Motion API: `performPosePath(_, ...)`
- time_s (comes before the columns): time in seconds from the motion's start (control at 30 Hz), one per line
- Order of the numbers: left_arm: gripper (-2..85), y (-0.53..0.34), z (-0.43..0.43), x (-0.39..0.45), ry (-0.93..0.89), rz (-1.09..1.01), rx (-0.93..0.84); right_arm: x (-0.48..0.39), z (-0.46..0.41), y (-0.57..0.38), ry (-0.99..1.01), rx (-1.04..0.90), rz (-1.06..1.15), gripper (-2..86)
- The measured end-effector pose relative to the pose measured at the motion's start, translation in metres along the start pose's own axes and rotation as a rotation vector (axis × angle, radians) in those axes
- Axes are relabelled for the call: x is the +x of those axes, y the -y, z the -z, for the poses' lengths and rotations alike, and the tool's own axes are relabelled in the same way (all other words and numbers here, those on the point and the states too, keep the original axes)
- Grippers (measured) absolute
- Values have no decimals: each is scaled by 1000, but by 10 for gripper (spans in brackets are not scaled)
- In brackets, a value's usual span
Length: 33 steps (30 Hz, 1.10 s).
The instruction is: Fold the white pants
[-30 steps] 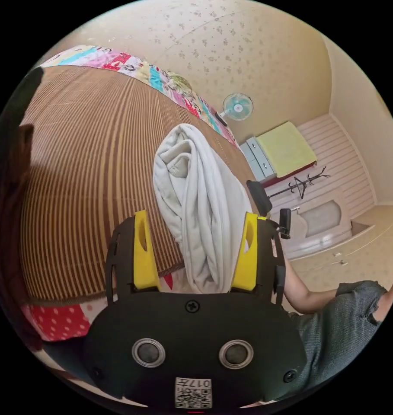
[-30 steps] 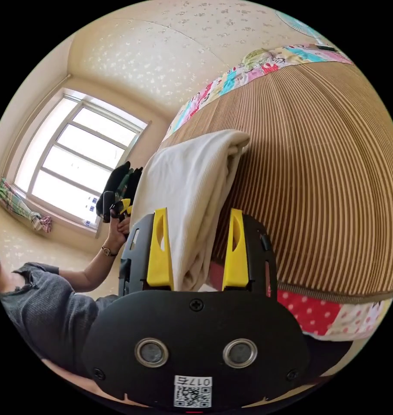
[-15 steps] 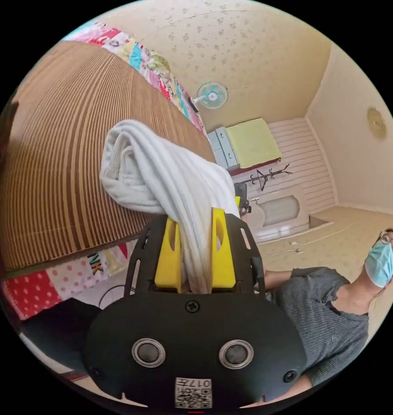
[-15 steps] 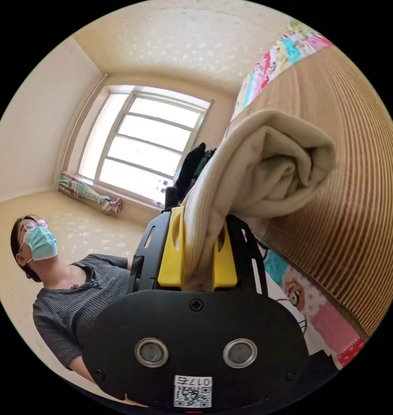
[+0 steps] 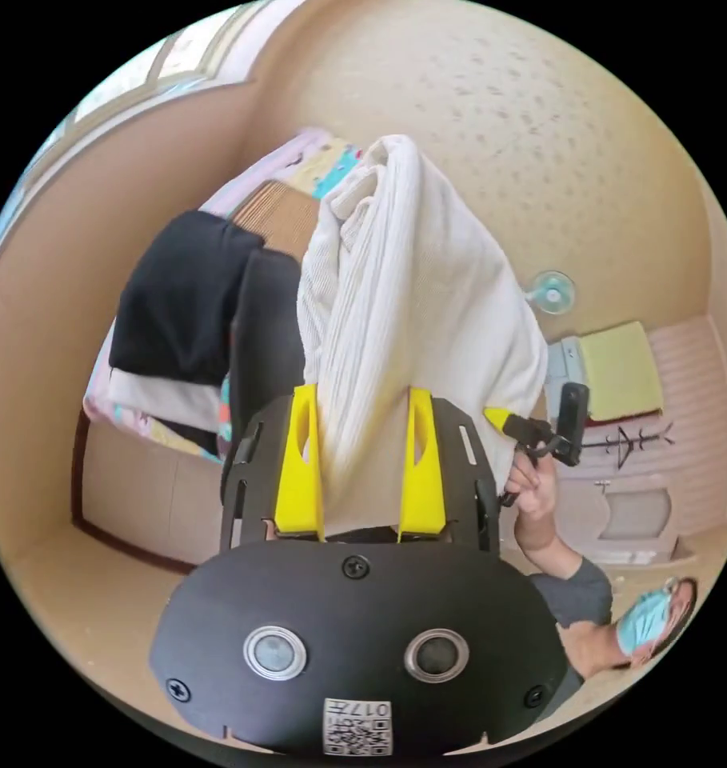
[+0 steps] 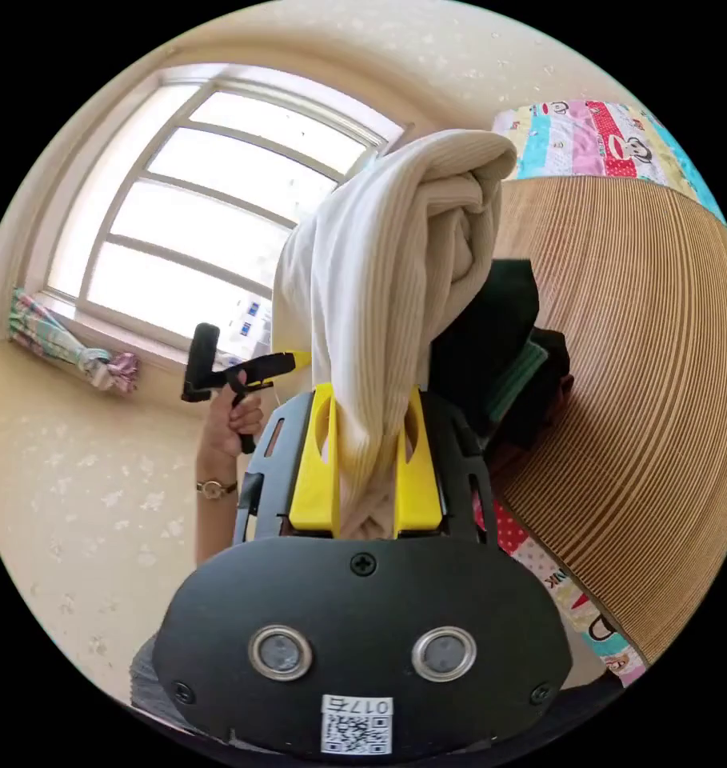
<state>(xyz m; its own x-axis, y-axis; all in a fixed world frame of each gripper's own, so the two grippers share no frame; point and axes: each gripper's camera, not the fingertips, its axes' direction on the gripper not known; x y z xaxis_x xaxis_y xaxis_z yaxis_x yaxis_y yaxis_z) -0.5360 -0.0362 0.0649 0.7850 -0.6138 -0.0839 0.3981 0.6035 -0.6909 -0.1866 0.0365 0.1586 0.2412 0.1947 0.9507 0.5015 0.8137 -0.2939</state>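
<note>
Left tool (image 5: pixel 360 468): both yellow jaws press on the white pants (image 5: pixel 403 320), which rise from the jaws as a folded bundle held in the air. Right tool (image 6: pixel 366 468): jaws drawn close together and clamped on the same pants, bunched and ribbed at the grip. Each view shows the opposite tool beyond the cloth, gripped by a hand (image 5: pixel 531 484) with the forearm angled toward it. A stack of dark clothes (image 6: pixel 499 352) lies on the bed's striped mat (image 6: pixel 651 384) behind the raised bundle.
</note>
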Motion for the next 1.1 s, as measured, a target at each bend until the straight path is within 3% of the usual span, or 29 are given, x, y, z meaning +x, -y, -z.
performPosePath(0.1,185,-37,-14,-53,-328,72,251,6,-7,-20,-46,129,97,114)
performPosePath(0.27,177,-117,14,-21,-139,-25,554,7,47,-59,-12,56,346,120)
performPosePath(0.37,143,-189,35,-9,-29,86,784,44,95,-120,-23,99,408,104)
performPosePath(0.43,122,-254,41,-6,-143,24,990,81,116,-158,-102,90,348,86)
performPosePath(0.53,120,-322,26,-1,-361,-108,1135,157,151,-223,-178,59,146,58)
performPosePath(0.6,105,-342,5,15,-367,-117,1099,199,177,-267,-218,68,21,37)
performPosePath(0.67,84,-342,-27,47,-290,-193,946,249,219,-327,-318,123,-175,19)
performPosePath(0.73,35,-322,-88,95,-226,-305,606,279,256,-369,-383,192,-333,16)
performPosePath(0.8,12,-315,-126,125,-328,-405,446,302,302,-405,-415,318,-478,15)
performPosePath(0.9,-1,-312,-161,150,-659,-484,398,324,389,-446,-508,563,-610,23)
performPosePath(1.1,-8,-289,-179,194,-670,-463,360,391,561,-521,-801,894,-923,88)
